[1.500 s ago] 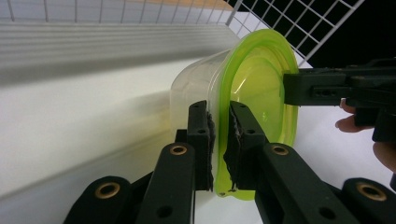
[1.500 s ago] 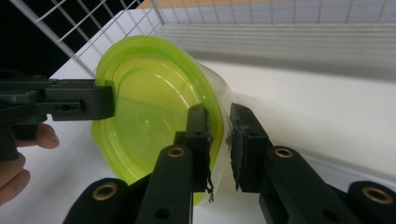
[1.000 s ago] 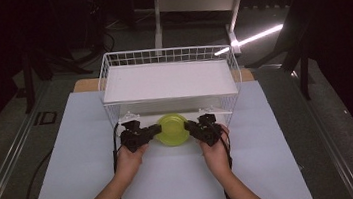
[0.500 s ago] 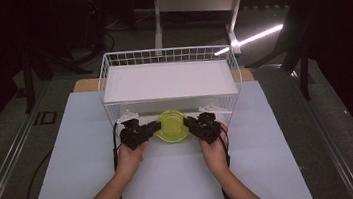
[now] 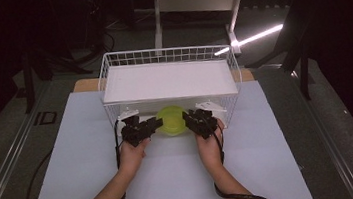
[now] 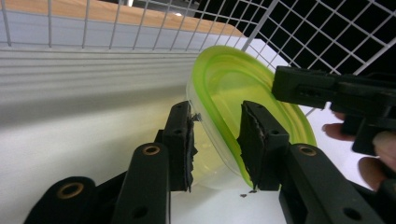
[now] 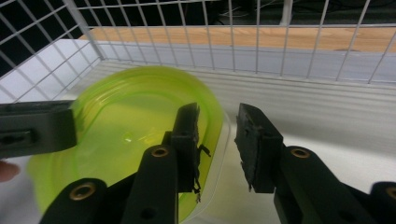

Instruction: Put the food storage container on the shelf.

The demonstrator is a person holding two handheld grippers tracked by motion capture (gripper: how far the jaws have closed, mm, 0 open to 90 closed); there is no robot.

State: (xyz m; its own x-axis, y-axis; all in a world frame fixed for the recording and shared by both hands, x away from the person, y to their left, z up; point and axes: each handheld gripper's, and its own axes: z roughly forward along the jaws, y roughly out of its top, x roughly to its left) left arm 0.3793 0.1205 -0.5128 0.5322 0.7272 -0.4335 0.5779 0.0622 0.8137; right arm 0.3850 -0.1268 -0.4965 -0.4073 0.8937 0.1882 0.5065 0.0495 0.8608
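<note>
The translucent lime-green plastic bowl point(image 5: 171, 120) sits under the white wire basket's point(image 5: 167, 55) shelf, at the basket's near edge, midway along the worktop point(image 5: 83, 140). The left tongs point(image 5: 156, 125) straddle its rim on one side and the right tongs point(image 5: 189, 119) on the other; both have just been opening, pads now off the wall, so each stands released. The step looks like letting go after placing the bowl. Next, both hands should draw straight back without nudging the rim.
</note>
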